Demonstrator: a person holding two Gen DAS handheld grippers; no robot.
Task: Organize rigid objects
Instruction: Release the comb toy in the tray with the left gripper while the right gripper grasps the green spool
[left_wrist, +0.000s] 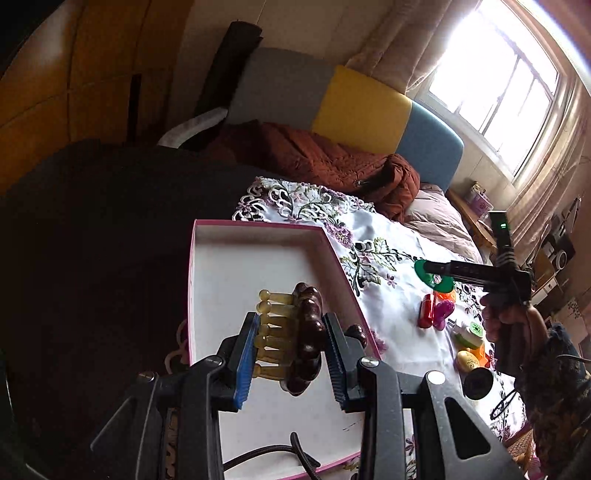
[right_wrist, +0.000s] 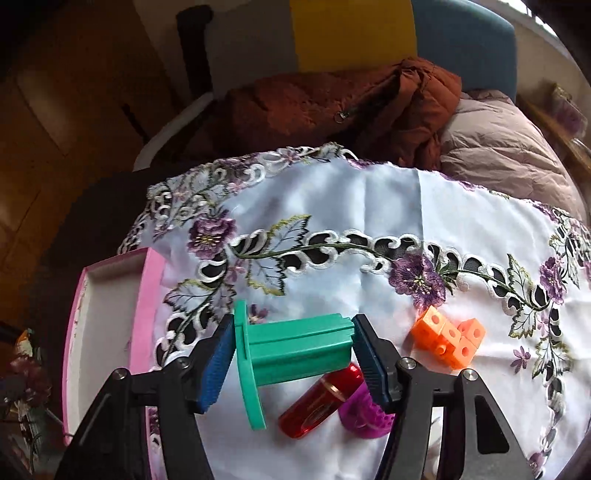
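My left gripper (left_wrist: 291, 350) is shut on a dark brown hair claw clip (left_wrist: 308, 338) with yellowish teeth and holds it over the white inside of the pink-rimmed box (left_wrist: 236, 258). My right gripper (right_wrist: 295, 354) is shut on a green plastic spool (right_wrist: 295, 350) and holds it above the embroidered cloth (right_wrist: 369, 206); in the left wrist view the spool (left_wrist: 434, 277) shows at the tip of the right gripper. A red cylinder (right_wrist: 321, 398), a purple piece (right_wrist: 364, 415) and orange cubes (right_wrist: 448, 338) lie below on the cloth. The box (right_wrist: 110, 314) is to the left.
In the left wrist view a red cylinder (left_wrist: 426, 310), a magenta piece (left_wrist: 443, 314), a green-white jar (left_wrist: 471, 334) and a yellow egg (left_wrist: 467, 360) lie on the cloth. A rust-brown jacket (right_wrist: 351, 107) and a pillow (right_wrist: 506, 158) lie behind. A dark surface (left_wrist: 92, 240) is left of the box.
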